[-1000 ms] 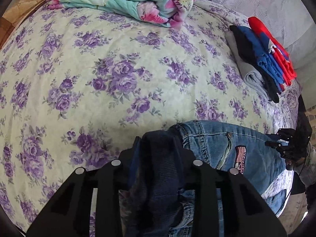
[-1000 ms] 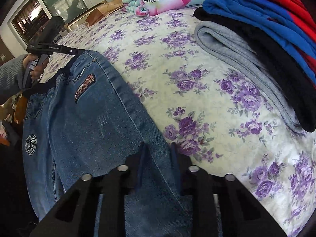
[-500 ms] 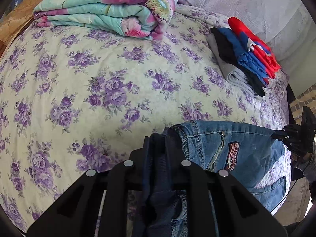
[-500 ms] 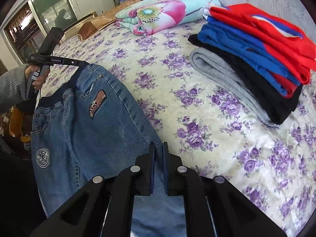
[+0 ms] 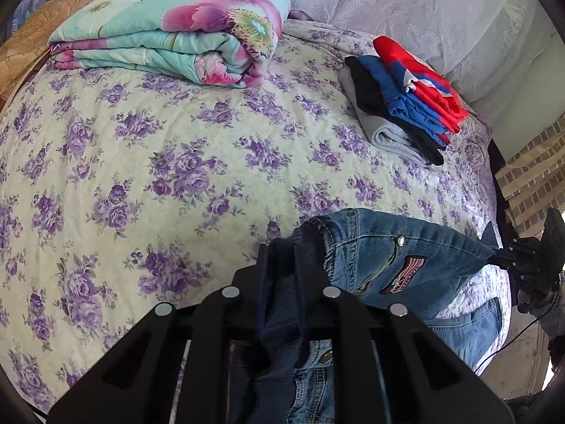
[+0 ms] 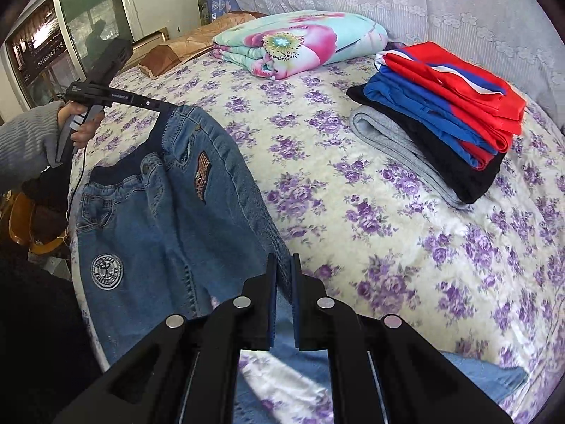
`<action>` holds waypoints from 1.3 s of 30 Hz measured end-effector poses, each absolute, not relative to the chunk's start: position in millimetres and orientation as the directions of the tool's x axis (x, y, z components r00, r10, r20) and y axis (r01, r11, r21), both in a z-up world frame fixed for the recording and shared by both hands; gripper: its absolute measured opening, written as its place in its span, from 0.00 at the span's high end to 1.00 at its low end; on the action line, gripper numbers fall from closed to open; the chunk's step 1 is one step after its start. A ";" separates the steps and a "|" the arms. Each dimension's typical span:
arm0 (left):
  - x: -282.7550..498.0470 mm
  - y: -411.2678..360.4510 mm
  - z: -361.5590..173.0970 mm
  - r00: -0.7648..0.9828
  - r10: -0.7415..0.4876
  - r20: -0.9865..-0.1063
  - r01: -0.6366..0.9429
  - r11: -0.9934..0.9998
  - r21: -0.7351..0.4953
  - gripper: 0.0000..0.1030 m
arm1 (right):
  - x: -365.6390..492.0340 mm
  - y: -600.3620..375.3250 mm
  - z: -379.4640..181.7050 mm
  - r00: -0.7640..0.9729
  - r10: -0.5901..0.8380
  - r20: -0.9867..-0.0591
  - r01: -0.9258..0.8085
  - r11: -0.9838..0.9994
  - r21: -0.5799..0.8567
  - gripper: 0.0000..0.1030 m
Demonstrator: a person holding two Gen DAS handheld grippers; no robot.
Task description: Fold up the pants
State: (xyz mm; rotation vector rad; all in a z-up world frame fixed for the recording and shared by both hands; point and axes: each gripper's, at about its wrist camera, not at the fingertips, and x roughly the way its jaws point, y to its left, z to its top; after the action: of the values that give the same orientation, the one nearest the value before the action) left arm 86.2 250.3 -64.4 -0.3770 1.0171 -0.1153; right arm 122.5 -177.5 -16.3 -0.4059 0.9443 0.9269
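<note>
A pair of blue jeans (image 6: 159, 219) with patches hangs above the near edge of the bed, stretched between both grippers. My left gripper (image 5: 280, 258) is shut on the dark elastic waistband (image 5: 279, 318) at one corner; it also shows in the right wrist view (image 6: 155, 104), held by a hand. My right gripper (image 6: 282, 268) is shut on the jeans' side seam lower down the leg; it also shows in the left wrist view (image 5: 501, 256). The rest of the jeans (image 5: 406, 265) sags between them, the leg ends trailing on the bed.
The bed (image 5: 176, 148) has a purple-flowered sheet. A folded floral quilt (image 5: 176, 39) lies at the far side. A stack of folded clothes, red, blue, black and grey (image 6: 441, 106), sits at the far right. A window (image 6: 53, 53) is to the left.
Both grippers have lifted the jeans higher above the bed and drawn back, so more of the bed shows. The grips have not changed.
</note>
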 end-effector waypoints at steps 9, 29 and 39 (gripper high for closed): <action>47.5 243.4 -45.7 0.539 -0.296 -0.788 0.004 0.937 -0.349 0.89 | 60.0 -189.6 -7.6 0.288 0.477 -0.831 -0.804 0.592 0.061 0.94; -83.8 256.7 -74.7 0.488 -0.371 -0.790 -0.056 0.890 -0.452 1.00 | -98.9 -197.8 -52.2 0.275 0.417 -0.867 -0.699 0.705 0.117 0.94; -84.9 237.5 -74.9 0.454 -0.413 -0.789 -0.056 0.871 -0.489 1.00 | -115.9 -198.7 -60.6 0.311 0.421 -0.852 -0.663 0.738 0.123 0.94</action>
State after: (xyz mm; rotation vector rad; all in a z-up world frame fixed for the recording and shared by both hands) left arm -84.9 237.5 -74.9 -0.4892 1.0877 -0.2315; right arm -115.9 -198.7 -60.6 -0.2710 1.0279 0.7274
